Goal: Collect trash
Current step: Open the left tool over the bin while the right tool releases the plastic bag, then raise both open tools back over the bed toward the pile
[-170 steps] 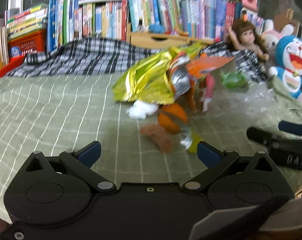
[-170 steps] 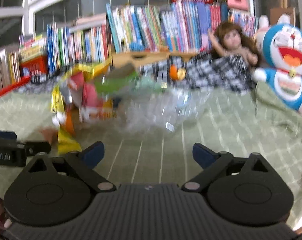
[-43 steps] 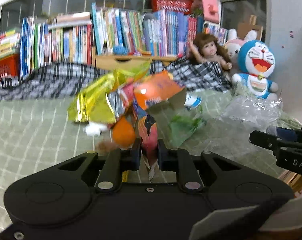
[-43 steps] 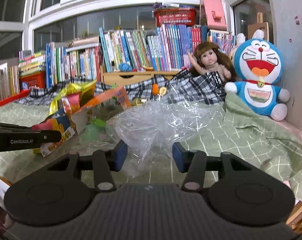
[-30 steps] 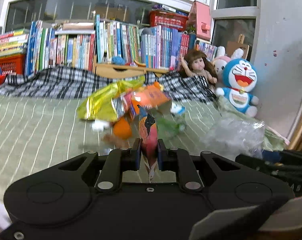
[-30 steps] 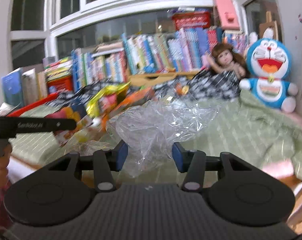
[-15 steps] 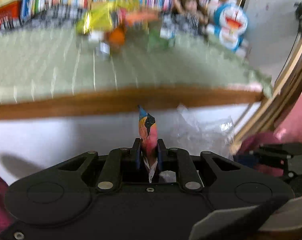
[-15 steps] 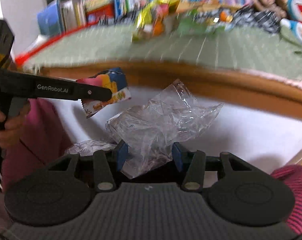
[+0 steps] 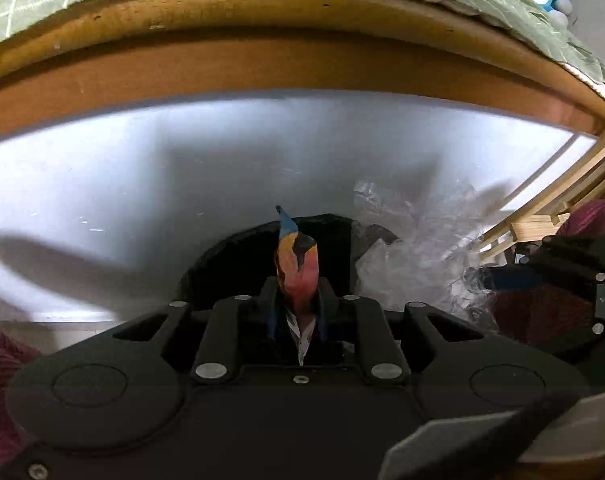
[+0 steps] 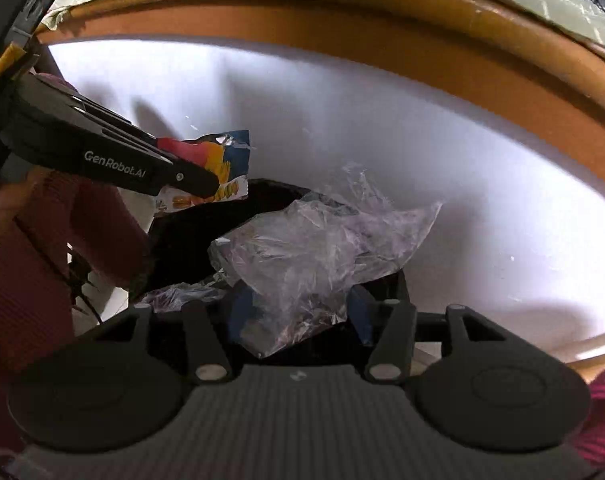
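2 pieces of trash hang over the black bin (image 10: 190,240): left gripper (image 9: 298,312) clamped on a snack wrapper (image 9: 296,268), right gripper (image 10: 298,312) opening around the clear plastic bag (image 10: 314,248); next, I judge, release both.

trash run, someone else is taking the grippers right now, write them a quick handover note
Left gripper: shut on a snack wrapper, held above the black bin.
Right gripper: jaws opening, clear plastic bag between them, over the bin's rim.
Done: both pieces carried off the bed to the bin below the wooden bed edge.
Left: drop the bag, release the wrapper, go back for more; what remains on the bed is out of view.
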Demonstrator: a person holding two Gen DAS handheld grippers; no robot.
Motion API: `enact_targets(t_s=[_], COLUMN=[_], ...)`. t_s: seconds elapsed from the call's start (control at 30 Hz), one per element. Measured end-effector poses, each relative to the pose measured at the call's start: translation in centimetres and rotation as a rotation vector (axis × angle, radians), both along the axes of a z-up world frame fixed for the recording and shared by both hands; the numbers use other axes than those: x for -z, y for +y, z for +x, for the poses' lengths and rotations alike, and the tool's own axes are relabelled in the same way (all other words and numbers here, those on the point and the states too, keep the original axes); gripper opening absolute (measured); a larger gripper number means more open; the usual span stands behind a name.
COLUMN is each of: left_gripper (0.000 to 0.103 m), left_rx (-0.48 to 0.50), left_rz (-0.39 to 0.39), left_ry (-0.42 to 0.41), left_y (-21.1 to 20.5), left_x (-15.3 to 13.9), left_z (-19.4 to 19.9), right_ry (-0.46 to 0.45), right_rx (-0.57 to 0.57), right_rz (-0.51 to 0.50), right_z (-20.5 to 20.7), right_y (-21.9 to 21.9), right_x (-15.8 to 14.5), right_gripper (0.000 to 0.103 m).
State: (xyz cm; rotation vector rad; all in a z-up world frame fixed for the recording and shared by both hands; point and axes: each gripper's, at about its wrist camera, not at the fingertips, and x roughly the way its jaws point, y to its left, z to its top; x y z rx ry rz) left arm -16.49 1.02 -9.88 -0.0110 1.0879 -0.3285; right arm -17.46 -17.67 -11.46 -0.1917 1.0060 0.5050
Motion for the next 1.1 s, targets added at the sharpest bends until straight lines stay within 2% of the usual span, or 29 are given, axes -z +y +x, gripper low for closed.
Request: enact_targets(t_s=[0.03, 0.1, 0.13, 0.37, 0.53, 0.7, 0.87, 1.1], left_gripper=[0.020, 0.035, 0.038, 0.050, 0.054, 0.064, 0.077, 0.082], left_rx=[0.000, 0.002, 0.000, -0.014, -0.012, 0.014, 0.025, 0.001], left_rz=[0.002, 0.007, 0.011, 0.022, 0.008, 0.003, -0.039, -0.106], left_ry=[-0.002, -0.005, -0.005, -0.006, -0.034, -0.142, -0.254, -0.364], left_y=[0.0, 0.0, -0.1, -0.3, -0.6, -0.3, 0.1, 0.9], left_x=[0.0, 0.0, -0.1, 0.3, -0.6, -3.9, -8.4, -13.4], left_z=[-0.1, -0.1, 0.2, 0.9, 1.2, 0.4, -0.3, -0.6], right_ry=[0.001, 0.004, 0.007, 0.000, -0.062, -0.178, -0.318, -0.461], right_rx=[0.000, 0.007, 0.011, 0.029, 0.039, 0.065, 0.109, 0.217], right_rz=[0.004, 0.008, 0.011, 0.020, 0.095, 0.187, 0.263, 0.288], right_z=[0.0, 0.0, -0.1, -0.1, -0.5, -1.4, -1.7, -0.4], right_y=[0.0, -0.5, -0.7, -1.7, -3.1, -5.2, -7.4, -9.1], right_x=[0.0, -0.1, -0.3, -1.2, -3.4, -7.8, -11.6, -14.0], right_gripper=[0.072, 0.076, 0.079, 0.084, 0.085, 0.087, 0.092, 0.099])
